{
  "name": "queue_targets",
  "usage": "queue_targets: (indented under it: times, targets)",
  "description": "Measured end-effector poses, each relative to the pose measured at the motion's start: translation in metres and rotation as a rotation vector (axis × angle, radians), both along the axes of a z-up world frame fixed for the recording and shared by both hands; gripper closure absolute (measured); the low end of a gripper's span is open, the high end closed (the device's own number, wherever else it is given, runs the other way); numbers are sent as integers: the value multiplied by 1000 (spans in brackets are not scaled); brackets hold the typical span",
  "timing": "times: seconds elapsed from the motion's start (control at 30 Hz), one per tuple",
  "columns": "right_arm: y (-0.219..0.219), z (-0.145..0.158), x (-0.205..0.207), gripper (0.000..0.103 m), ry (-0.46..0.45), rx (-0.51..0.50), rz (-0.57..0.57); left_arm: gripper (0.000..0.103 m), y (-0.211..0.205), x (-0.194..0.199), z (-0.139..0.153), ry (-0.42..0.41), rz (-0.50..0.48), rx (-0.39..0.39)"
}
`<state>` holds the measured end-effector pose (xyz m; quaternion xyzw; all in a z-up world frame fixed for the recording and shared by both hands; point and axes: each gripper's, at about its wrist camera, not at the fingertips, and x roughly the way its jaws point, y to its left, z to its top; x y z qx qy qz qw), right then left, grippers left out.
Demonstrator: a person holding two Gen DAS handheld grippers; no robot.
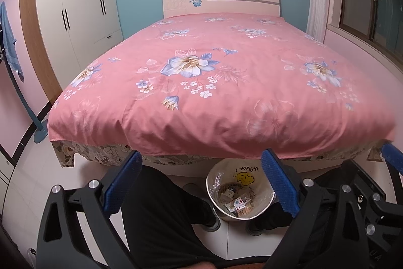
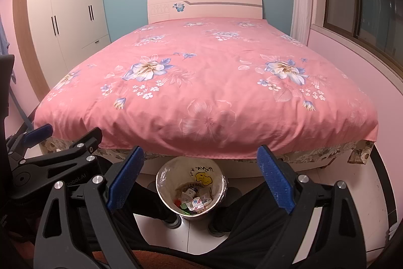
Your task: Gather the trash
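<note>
A small round trash bin (image 1: 214, 175) with a yellow smiley print stands on the floor at the foot of the bed, between the person's feet; it also shows in the right wrist view (image 2: 163, 178). It holds several small boxes and wrappers (image 2: 195, 201). My left gripper (image 1: 201, 183) is open and empty, held above the bin and the person's legs. My right gripper (image 2: 200, 180) is open and empty, also above the bin. The right gripper shows at the right edge of the left wrist view (image 1: 390, 158), and the left gripper at the left edge of the right wrist view (image 2: 40, 132).
A bed with a pink floral cover (image 1: 214, 82) fills the middle. A white wardrobe (image 1: 75, 11) stands at the left. A window (image 1: 372, 4) is at the right. The person's black-trousered legs (image 1: 161, 213) and shoes flank the bin on a white tiled floor (image 1: 32, 180).
</note>
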<state>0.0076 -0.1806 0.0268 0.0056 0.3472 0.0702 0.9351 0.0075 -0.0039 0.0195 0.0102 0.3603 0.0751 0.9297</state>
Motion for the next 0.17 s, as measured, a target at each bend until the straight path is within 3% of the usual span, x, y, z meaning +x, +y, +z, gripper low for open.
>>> queue_targets:
  times: [0.17]
  targets:
    - [0,0,1,14,4,-3,1,6,-1,1,1,4,-3,1]
